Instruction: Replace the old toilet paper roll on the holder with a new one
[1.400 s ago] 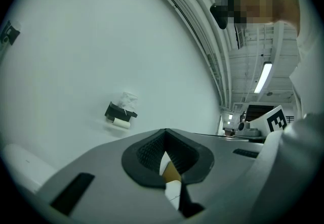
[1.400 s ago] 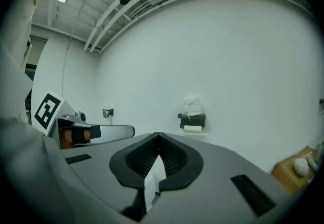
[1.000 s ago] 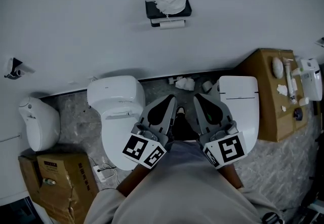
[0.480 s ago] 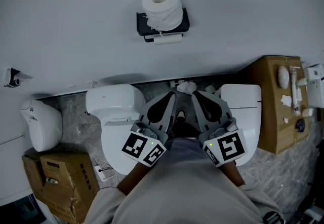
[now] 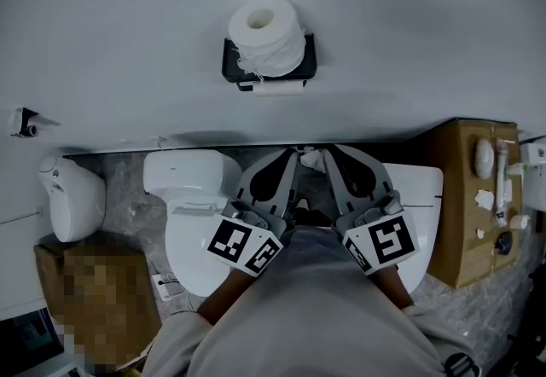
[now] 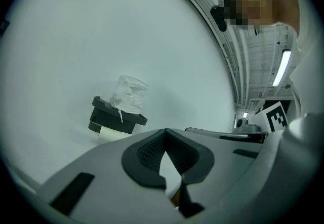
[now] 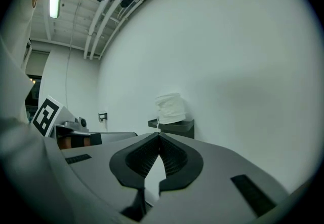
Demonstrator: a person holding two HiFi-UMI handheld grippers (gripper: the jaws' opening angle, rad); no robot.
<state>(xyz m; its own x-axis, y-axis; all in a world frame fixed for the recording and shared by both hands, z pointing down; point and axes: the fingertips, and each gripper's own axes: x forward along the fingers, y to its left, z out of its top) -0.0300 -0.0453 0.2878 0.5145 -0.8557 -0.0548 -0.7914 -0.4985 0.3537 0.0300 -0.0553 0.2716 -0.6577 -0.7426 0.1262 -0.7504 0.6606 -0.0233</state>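
Left gripper [image 6: 164,132]: jaws fully closed, ribbed pads meeting at the tips, nothing between them. Right gripper [image 7: 158,136]: jaws likewise closed tip to tip and empty. In the head view both are held side by side, tips near each other, pointing towards the white wall [image 5: 409,17]. The black wall holder [image 5: 305,68] sits ahead of both pairs of jaws and well apart from them: up and to the left of the left tips, just above and slightly right of the right tips. A full toilet paper roll [image 5: 264,30] stands upright on the holder's top shelf, a loose ragged end hanging over its front edge. A thin pale roll [image 5: 277,88] lies horizontally under the shelf. Below the jaws, two white toilets: one [image 5: 192,213] under the left gripper, one [image 5: 420,196] under the right.
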